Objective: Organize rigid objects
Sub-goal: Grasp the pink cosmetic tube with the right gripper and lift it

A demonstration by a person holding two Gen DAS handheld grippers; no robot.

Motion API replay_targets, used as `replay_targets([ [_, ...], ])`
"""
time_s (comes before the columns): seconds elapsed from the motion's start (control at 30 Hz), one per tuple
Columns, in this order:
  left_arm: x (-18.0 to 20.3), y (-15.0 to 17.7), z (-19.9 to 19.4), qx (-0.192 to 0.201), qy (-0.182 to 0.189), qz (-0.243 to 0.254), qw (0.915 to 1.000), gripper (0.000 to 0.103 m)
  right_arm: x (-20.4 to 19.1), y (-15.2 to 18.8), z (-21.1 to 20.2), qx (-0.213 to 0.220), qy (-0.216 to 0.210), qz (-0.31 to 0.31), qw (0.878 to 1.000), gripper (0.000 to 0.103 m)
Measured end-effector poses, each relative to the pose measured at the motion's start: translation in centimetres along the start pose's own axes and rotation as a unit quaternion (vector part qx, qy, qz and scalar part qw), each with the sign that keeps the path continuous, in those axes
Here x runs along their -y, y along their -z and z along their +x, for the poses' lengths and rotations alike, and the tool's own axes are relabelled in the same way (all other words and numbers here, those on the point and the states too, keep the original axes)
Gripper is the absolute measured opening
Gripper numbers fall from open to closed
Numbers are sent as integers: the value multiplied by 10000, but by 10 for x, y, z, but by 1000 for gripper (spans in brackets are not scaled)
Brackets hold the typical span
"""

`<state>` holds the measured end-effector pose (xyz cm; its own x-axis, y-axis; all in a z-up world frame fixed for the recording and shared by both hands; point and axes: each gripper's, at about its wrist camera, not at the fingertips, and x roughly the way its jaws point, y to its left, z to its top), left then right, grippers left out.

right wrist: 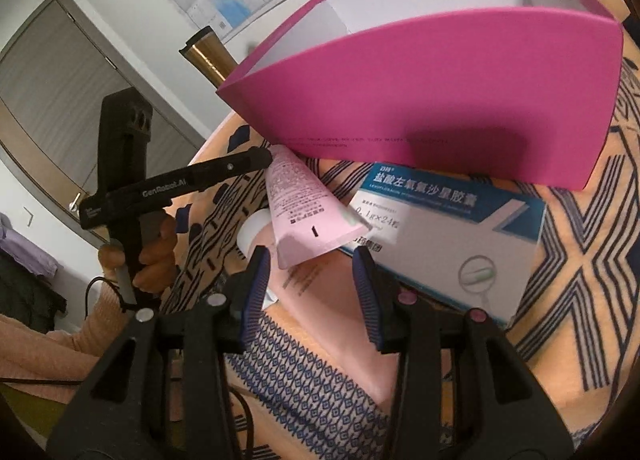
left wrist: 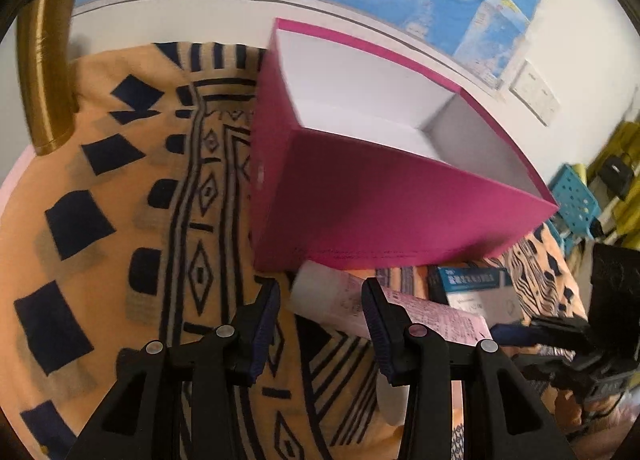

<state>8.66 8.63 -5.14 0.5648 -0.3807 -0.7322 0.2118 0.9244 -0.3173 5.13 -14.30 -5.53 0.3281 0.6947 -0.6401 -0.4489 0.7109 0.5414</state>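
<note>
While both grippers hang over the orange cloth with dark blue geometric patterns, neither holds anything. The left gripper has its blue-padded fingers apart, and the capped end of the pale pink plastic tube printed with small text lies just ahead of the gap, partly hidden behind the right-hand finger. The tube's long axis runs slantwise across this gripper's line, from the white cap near the big open magenta cardboard box with a white lining out to the flat crimped end on the right.

The right gripper also has its fingers apart, with nothing pressed between the pads. Seen from it, the pale pink tube lies straight ahead, its crimped end just in front of the gap and its length running almost along the fingers' own line, away toward the magenta box. Under that end lies a second, salmon-pink tube with a white cap, which reaches between the fingers. Just to the right-hand side of the fingers sits a white and blue cardboard medicine carton, touching the foot of the box.

I judge the right gripper better placed for the pale tube: its end is nearer. The left hand grips its tool further off.
</note>
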Motion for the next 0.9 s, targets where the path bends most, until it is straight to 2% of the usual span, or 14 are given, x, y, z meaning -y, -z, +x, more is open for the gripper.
replay_targets([
  [0.27,11,4,3,-155,163,281,9994,47,1,-3,3,52,-28,103,9999,45],
  [0.5,30,14,2,-256,361,499,9978,47,10,-11,-7,245,455,57,9986,45],
  [0.6,41,18,3,-266,290,674,9970,47,15,-12,-9,302,757,34,9967,45],
  [0.77,38,14,3,-224,272,570,9978,47,21,-15,-15,404,988,57,9943,45],
  [0.9,36,12,2,-199,324,531,9979,47,24,-16,-16,445,979,110,9941,45],
])
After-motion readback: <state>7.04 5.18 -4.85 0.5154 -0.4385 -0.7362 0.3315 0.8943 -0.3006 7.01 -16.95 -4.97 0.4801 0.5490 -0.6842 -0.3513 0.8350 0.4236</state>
